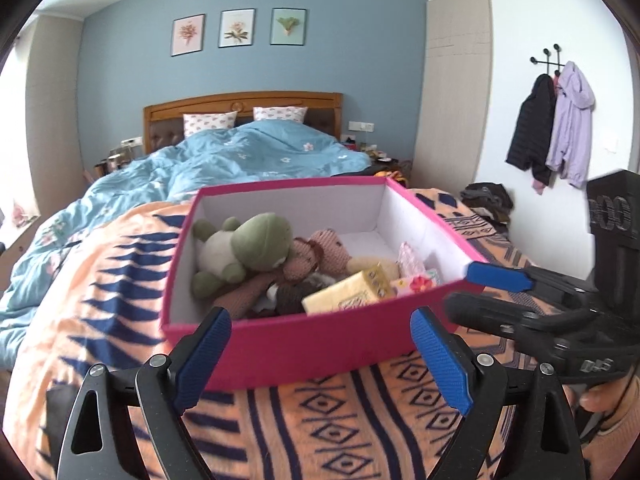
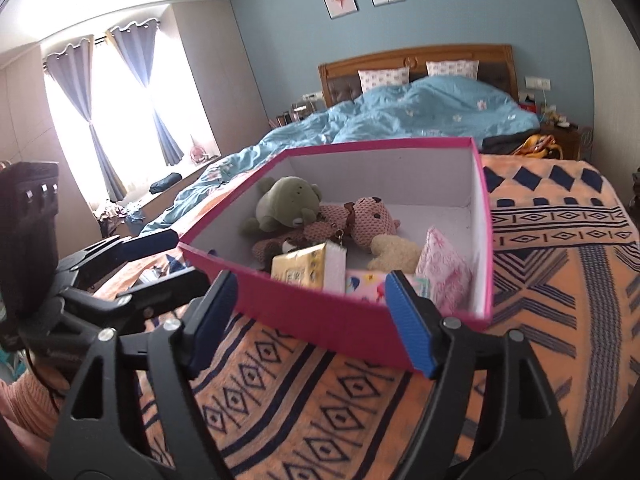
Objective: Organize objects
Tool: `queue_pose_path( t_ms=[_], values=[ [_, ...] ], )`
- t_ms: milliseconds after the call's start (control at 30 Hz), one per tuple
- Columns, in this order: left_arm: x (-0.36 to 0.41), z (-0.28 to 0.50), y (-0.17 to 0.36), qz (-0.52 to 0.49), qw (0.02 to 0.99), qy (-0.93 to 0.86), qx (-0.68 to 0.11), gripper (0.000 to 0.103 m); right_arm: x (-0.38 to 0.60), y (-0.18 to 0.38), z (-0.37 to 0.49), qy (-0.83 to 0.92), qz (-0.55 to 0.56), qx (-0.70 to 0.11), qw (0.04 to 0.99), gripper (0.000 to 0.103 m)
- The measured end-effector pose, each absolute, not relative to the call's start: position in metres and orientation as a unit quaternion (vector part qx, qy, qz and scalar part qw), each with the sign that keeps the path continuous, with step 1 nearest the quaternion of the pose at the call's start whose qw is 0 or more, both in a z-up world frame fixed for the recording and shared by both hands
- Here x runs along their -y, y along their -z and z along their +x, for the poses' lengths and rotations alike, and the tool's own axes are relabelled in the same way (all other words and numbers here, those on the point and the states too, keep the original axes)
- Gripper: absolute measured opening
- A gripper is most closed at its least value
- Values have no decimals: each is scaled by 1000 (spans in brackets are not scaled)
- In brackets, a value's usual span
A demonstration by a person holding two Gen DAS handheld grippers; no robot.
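1. Left wrist view is looking across a pink box (image 1: 304, 344) sitting on an orange patterned blanket (image 1: 340, 432) at the foot of a bed.
2. Writing is scarce: raised letters are showing on the black body of the right gripper (image 1: 480, 292) at the right edge, too cut off and skewed to read. A yellow pack (image 1: 344, 294) is carrying a printed panel, but the print is too small to make out.
3. Left gripper (image 1: 320, 332) is hanging with its blue-padded fingers (image 1: 204, 360) spread wide, the box's near wall showing between them; I cannot tell whether the tips are touching the card. Nothing is sitting between the pads.
4. Right gripper is reaching in from the right, one blue finger lying at the box's near right corner, right against the rim. Its other finger is dark and blurred, below the corner.
5. Right wrist view is showing the right gripper (image 2: 308, 312) parted wide too, its right pad (image 2: 408, 320) crossing the near rim of the box (image 2: 320, 316). Whether it is pressing on the rim, I cannot tell.
6. Inside the box, a green frog plush (image 2: 286, 204) is lying at the back left, a pink knitted bear (image 2: 372, 220) beside it, a cream plush (image 2: 394, 252) in front.
7. Yellow pack (image 2: 298, 266) is standing against the near wall, with a pink patterned packet (image 2: 444, 272) leaning in the right corner.
8. Left gripper (image 2: 160, 256) is showing at the left, level with the box's left corner.
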State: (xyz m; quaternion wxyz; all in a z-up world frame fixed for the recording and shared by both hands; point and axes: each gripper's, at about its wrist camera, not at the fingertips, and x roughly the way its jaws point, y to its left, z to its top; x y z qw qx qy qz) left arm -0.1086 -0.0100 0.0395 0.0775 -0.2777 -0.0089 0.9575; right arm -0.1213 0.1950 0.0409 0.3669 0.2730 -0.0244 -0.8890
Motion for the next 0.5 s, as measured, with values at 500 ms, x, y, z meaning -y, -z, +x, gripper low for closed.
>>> queue_pose_path(
  t_ms=[500],
  values=[
    [6, -67, 1, -315, 28, -948, 33, 93, -193, -6, -69, 902, 270, -34, 334, 87]
  ],
)
